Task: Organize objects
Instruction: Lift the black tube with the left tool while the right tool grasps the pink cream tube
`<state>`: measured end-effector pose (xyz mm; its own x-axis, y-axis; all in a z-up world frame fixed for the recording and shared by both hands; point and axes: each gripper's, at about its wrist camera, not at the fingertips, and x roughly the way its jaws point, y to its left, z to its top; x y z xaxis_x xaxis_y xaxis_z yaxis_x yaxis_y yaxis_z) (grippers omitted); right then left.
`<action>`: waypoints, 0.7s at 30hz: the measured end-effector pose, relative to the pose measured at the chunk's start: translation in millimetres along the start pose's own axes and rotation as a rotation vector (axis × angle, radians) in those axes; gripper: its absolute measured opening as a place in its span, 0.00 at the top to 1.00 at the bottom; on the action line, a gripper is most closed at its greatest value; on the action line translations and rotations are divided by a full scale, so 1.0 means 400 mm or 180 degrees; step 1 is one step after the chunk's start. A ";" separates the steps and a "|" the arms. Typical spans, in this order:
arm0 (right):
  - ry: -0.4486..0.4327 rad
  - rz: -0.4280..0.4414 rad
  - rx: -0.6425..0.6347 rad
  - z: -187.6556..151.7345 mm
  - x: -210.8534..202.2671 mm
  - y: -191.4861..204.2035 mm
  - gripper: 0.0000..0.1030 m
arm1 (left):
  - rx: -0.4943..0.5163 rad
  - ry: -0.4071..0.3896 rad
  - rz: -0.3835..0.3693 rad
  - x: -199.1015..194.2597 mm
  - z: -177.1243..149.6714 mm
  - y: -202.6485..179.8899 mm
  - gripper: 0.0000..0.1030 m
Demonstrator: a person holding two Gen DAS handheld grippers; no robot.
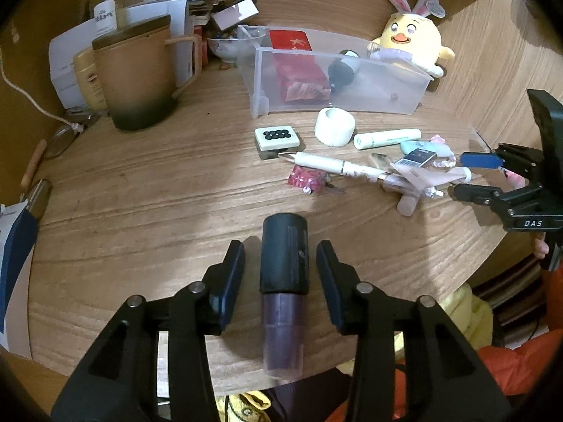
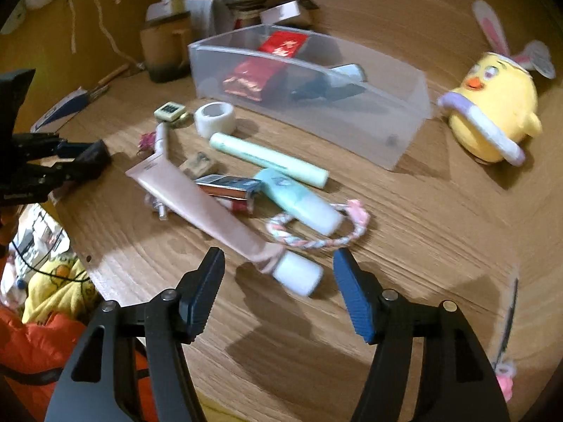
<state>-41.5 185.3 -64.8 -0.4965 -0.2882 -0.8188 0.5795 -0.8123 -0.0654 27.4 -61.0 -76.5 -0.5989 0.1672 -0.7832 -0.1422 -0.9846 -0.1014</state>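
We see two claws over a wooden surface (image 1: 140, 218). The left claw (image 1: 280, 274) stands open, its pads clear on both sides of one dark-capped purple tube (image 1: 284, 292) that lies at the near edge of the surface. The right claw (image 2: 278, 285) is open too; the white cap of one pink tube (image 2: 197, 204) lies between its pads without touching either.

One clear bin (image 1: 369, 88) sits toward the back and holds one red packet (image 1: 299, 70) and one dark gadget (image 1: 343, 70). One yellow plush chick (image 1: 411, 38) with rabbit ears sits just behind the bin's far end.

Loose in front of the bin we count:
- one white tape roll (image 1: 334, 126)
- one pale green stick (image 1: 387, 139)
- one white tile (image 1: 278, 138) with black dots
- one white pen (image 1: 334, 165)
- one small red wrapped piece (image 1: 304, 177)
- one mint bottle (image 2: 299, 197)
- one braided loop (image 2: 316, 239), pink and white
- one dark boxed item (image 2: 228, 186) beside the pink tube.

At the back left stands one brown lidded mug (image 1: 137, 77), with a stack of papers and boxes behind it that we cannot count.
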 end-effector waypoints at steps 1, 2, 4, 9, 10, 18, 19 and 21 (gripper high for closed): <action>0.0016 0.0023 -0.0036 0.002 0.006 0.006 0.49 | 0.0002 -0.0002 0.0006 0.000 -0.001 0.001 0.66; 0.0043 0.0035 -0.0062 0.003 0.012 0.010 0.58 | 0.0012 -0.0004 0.0016 0.000 -0.002 0.000 0.73; 0.0059 0.0121 -0.0061 0.000 0.018 0.012 0.67 | 0.0029 -0.0001 0.0025 -0.001 -0.004 -0.003 0.75; 0.0010 0.0098 0.0009 -0.013 0.011 0.015 0.68 | 0.0033 -0.0045 0.0066 0.000 0.000 -0.012 0.75; -0.0003 0.0105 0.0028 -0.015 0.006 0.015 0.69 | 0.0021 -0.0060 0.0057 -0.001 0.003 -0.012 0.75; -0.0293 0.0112 0.0254 -0.005 -0.054 -0.001 0.69 | -0.0056 -0.0261 0.0006 -0.032 0.043 -0.020 0.75; -0.0328 0.0117 0.0285 -0.003 -0.060 -0.005 0.69 | -0.0061 -0.0293 -0.0002 -0.037 0.050 -0.022 0.75; -0.0421 0.0107 0.0350 0.007 -0.074 -0.011 0.69 | -0.0079 -0.0355 -0.0019 -0.045 0.065 -0.025 0.75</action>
<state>-31.0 196.1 -38.8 -0.5629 -0.3744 -0.7368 0.5266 -0.8496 0.0294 19.2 -52.7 -45.3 -0.6823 0.1763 -0.7095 -0.1273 -0.9843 -0.1222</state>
